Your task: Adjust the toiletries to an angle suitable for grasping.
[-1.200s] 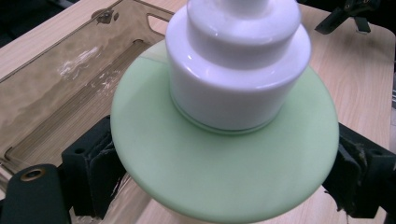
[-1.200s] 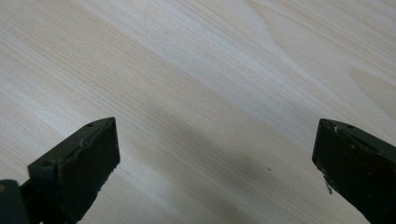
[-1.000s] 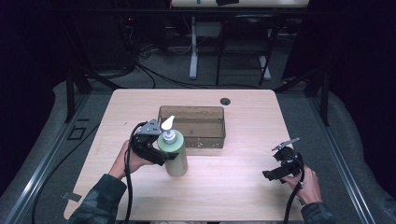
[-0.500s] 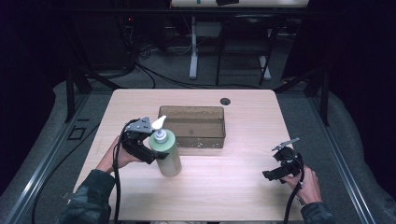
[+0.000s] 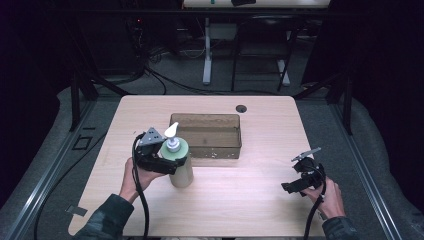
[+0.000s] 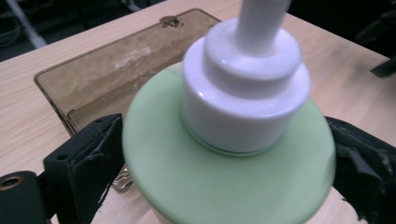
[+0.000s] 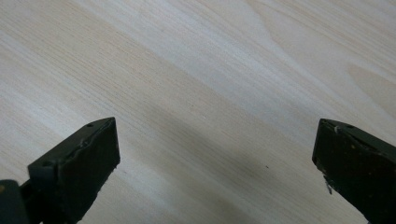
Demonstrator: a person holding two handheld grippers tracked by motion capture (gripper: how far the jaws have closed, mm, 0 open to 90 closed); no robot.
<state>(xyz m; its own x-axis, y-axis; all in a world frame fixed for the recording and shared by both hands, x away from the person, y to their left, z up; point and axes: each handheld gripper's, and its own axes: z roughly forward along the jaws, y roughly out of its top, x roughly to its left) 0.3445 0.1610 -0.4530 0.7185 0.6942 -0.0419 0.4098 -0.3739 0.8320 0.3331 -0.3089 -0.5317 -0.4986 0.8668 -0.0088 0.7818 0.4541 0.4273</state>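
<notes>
A pale green pump bottle with a white pump head stands upright on the wooden table, just in front of the left end of a brown see-through tray. My left gripper is shut on the bottle just below its shoulder. In the left gripper view the black jaws press both sides of the green bottle, and the white collar rises between them. My right gripper is held low over bare wood at the front right. In its own view my right gripper is open with nothing between the jaws.
The tray lies behind the bottle, with nothing visible in it. A small dark round hole marks the far side of the table. Black cables trail from both grippers toward the front edge. Dark floor, cables and table legs lie beyond.
The left gripper and the bottle have shifted a little to the left along the tray's front. The right gripper has stayed in place.
</notes>
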